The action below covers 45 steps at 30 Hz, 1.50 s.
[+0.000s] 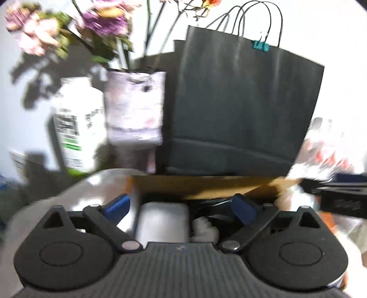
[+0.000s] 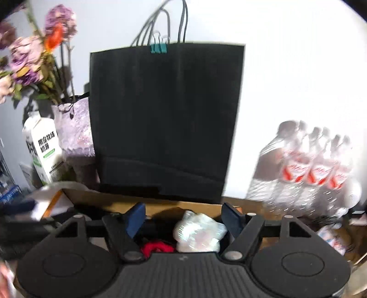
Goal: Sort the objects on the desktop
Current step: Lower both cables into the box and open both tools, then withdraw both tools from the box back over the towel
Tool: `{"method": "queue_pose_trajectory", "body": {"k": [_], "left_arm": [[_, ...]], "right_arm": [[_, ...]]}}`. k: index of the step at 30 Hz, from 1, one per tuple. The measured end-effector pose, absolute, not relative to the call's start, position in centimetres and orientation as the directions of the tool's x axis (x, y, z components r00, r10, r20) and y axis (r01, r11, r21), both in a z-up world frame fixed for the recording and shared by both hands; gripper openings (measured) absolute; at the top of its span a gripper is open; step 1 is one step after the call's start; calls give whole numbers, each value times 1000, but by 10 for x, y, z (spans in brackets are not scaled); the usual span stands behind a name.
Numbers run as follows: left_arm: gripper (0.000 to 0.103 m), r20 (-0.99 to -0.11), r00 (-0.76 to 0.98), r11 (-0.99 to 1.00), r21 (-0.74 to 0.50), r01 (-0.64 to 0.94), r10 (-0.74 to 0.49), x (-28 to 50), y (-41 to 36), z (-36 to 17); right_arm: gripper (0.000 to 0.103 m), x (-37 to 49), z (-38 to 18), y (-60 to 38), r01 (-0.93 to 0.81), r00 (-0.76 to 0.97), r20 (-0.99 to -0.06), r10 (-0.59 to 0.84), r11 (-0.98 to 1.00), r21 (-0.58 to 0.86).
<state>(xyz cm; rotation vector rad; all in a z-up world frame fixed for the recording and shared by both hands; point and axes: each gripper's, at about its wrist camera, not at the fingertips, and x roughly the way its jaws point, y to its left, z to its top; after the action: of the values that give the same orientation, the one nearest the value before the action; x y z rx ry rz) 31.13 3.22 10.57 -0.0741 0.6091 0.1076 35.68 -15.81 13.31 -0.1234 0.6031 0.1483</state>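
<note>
Cardboard box [image 1: 206, 185] sits right ahead in the left wrist view, below a black paper bag [image 1: 240, 103]; left gripper [image 1: 183, 206] has its fingers spread wide, nothing in them, a white case [image 1: 161, 220] in the box between them. Right wrist view: right gripper [image 2: 183, 217] also spread and empty, over a crumpled plastic bag [image 2: 199, 231] and something red [image 2: 157, 247] in the box. Water bottles [image 2: 309, 169] stand off to the right.

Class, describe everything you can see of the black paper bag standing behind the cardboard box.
The black paper bag is matte, looks like creased paper and stands upright against a pale wall. Thin dark cord handles loop above its top edge, where a teal binder clip pinches it shut. A fold line crosses its lower part. Its base stands right behind the cardboard box, with the flower vase beside it.
</note>
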Motion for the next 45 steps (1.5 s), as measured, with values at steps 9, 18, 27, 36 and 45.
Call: {"method": "queue_pose_trajectory", "body": {"k": [9,18,27,36,45], "left_arm": [[103,-616,784,989,-58,-134,70,255,32,111],[103,-607,790,994,-5,-113,87,216,44,89],[103,-579,811,995,82,-52,90,188,31,92],[103,-633,772,997,73,-19,61,158,35,96],[86,-576,766,958,-152,243,-286,43,65,54]], "right_arm": [[77,297,131,-156,-158,786,-617,43,978,-133],[87,247,139,-166,-166,810,-584,59,977,-131],[90,219,116,-171,-195,782,-618,79,973,-122],[89,194,106,-191,-250,796,-574,194,968,-19],[85,75,87,-212,-407,744,-512,429,899,162]]}}
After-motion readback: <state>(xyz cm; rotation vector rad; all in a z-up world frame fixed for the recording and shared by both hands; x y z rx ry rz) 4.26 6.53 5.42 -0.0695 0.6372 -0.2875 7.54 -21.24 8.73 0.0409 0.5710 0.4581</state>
